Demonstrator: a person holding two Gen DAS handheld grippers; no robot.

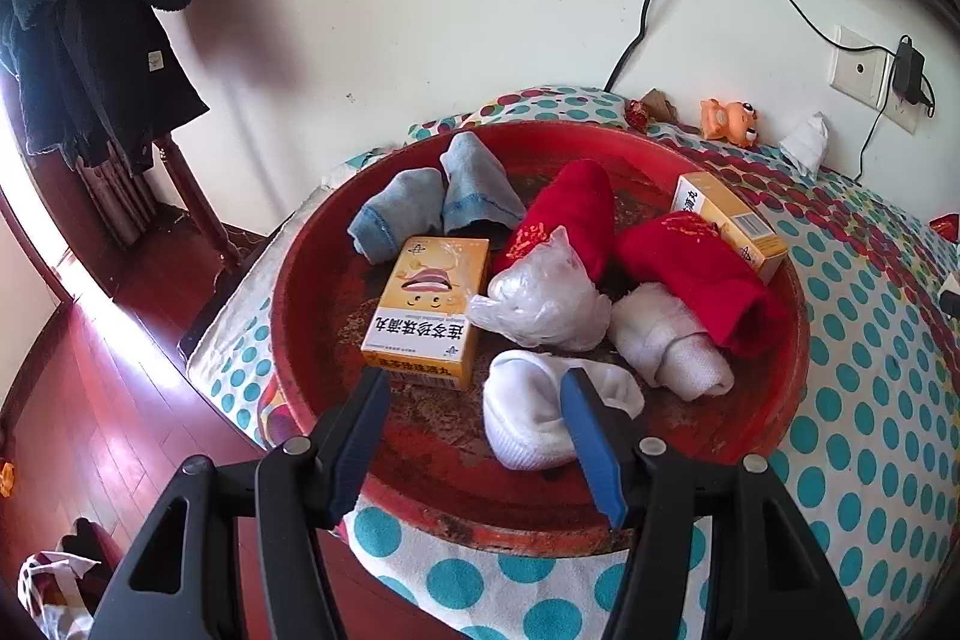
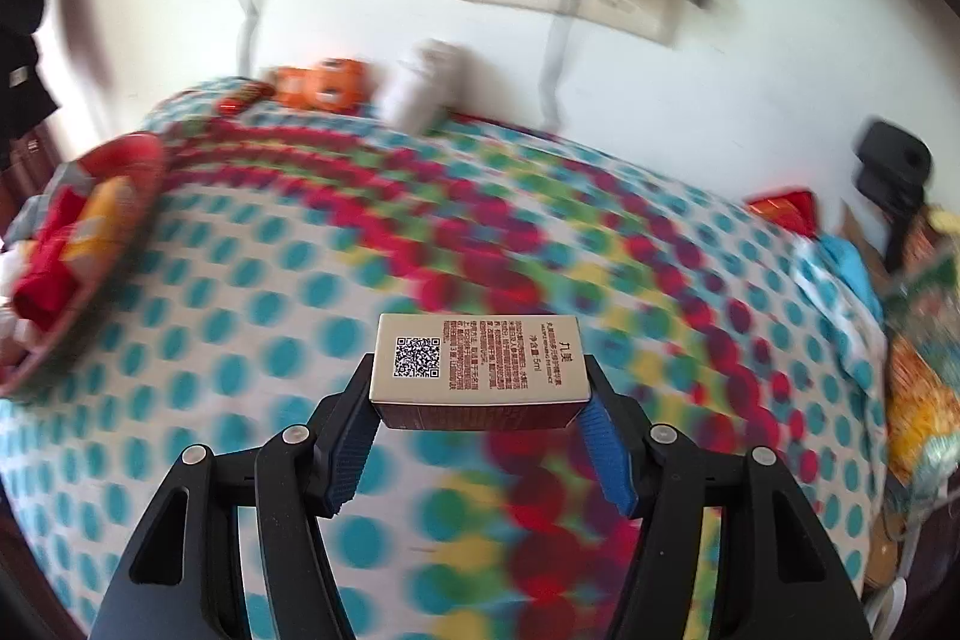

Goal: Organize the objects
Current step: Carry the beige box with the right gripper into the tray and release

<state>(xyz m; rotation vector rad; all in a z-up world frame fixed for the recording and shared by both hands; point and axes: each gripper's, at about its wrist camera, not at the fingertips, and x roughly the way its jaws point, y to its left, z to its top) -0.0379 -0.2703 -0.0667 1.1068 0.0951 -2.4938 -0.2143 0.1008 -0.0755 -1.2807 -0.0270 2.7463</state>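
L gripper [image 1: 474,382] fingers apart, empty, above red basin [image 1: 774,400]; R gripper [image 2: 477,382] fingers clamp small box [image 2: 477,361] over tabletop [image 2: 240,328].

The round red tray [image 1: 774,418] is crowded: a yellow carton [image 1: 429,304], a clear plastic bag [image 1: 540,304], rolled white socks [image 1: 534,418] and red socks [image 1: 690,274] lie close together, leaving bare floor only along its near-left rim. The polka-dot bedspread [image 2: 300,280] right of the tray lies open up to the wall-side clutter.
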